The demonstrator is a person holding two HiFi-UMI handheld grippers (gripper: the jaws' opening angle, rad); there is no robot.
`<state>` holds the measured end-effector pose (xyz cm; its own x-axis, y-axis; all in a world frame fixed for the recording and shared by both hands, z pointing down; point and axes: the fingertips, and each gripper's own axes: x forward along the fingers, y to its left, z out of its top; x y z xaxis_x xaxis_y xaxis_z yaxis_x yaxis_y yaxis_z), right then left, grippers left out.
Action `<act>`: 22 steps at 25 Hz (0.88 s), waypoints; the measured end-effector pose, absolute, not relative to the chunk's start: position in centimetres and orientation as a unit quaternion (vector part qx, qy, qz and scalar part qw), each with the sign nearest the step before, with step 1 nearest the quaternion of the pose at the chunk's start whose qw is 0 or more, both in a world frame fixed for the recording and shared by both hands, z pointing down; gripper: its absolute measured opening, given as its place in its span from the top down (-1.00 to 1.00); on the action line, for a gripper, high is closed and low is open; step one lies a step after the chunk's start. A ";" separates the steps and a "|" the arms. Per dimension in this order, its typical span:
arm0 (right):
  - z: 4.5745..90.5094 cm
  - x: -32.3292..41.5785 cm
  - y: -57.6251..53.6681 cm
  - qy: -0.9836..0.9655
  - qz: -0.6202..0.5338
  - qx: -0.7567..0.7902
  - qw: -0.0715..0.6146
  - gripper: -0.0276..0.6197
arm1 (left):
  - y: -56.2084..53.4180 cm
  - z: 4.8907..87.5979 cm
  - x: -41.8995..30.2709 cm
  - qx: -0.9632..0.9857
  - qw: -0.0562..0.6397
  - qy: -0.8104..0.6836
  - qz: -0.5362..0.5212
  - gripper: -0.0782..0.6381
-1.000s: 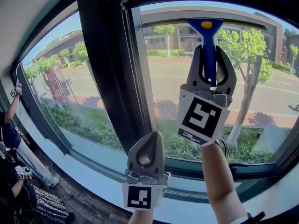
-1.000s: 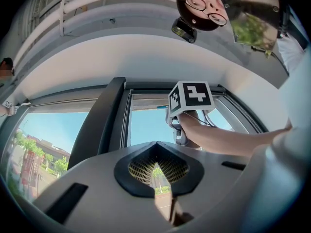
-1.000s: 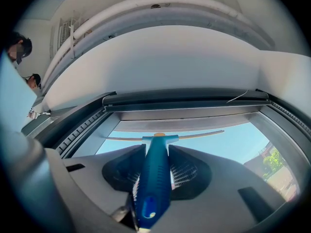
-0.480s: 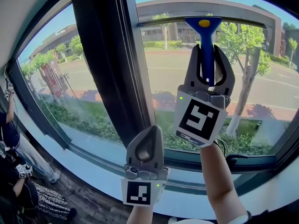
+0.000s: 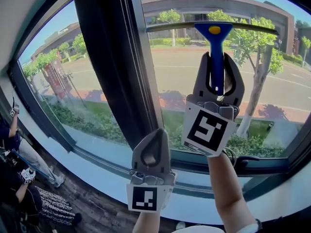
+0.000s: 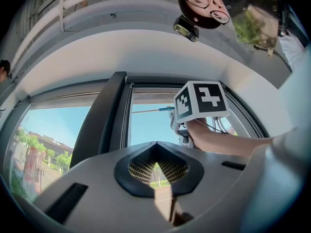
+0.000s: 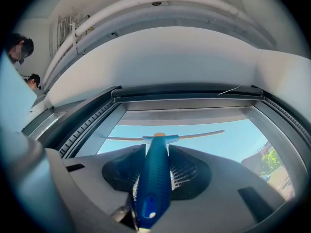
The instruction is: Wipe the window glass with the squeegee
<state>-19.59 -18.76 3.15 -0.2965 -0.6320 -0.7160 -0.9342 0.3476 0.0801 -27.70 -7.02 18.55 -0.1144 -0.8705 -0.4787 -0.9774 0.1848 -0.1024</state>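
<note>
my right gripper [image 5: 217, 62] clamps the squeegee [image 5: 213, 31] high on the window glass [image 5: 175, 76], left gripper [image 5: 155, 136] closed empty; i judge wiping barely begun

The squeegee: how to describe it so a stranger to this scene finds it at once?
Take the window pane right of the dark frame post. High up there, the right gripper holds the squeegee upright. It alone is blue, with a yellow button and a thin blade across its top.
</note>
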 end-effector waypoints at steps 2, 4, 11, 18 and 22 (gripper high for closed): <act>3.6 -19.7 -19.0 0.766 0.252 -0.512 0.295 0.45 | -7.3 18.7 -27.7 -0.626 0.220 0.738 0.119 0.77; 4.1 -19.7 -18.9 0.767 0.256 -0.510 0.293 0.45 | -7.3 19.0 -27.6 -0.627 0.217 0.739 0.119 0.77; 6.5 -19.4 -18.6 0.771 0.251 -0.514 0.281 0.45 | -6.9 19.8 -27.2 -0.632 0.207 0.737 0.117 0.77; 9.5 -19.2 -18.4 0.777 0.237 -0.519 0.265 0.45 | -6.5 22.2 -26.8 -0.637 0.193 0.740 0.101 0.77; 10.5 -18.8 -18.6 0.781 0.230 -0.520 0.259 0.45 | -6.8 23.1 -26.2 -0.640 0.180 0.741 0.093 0.77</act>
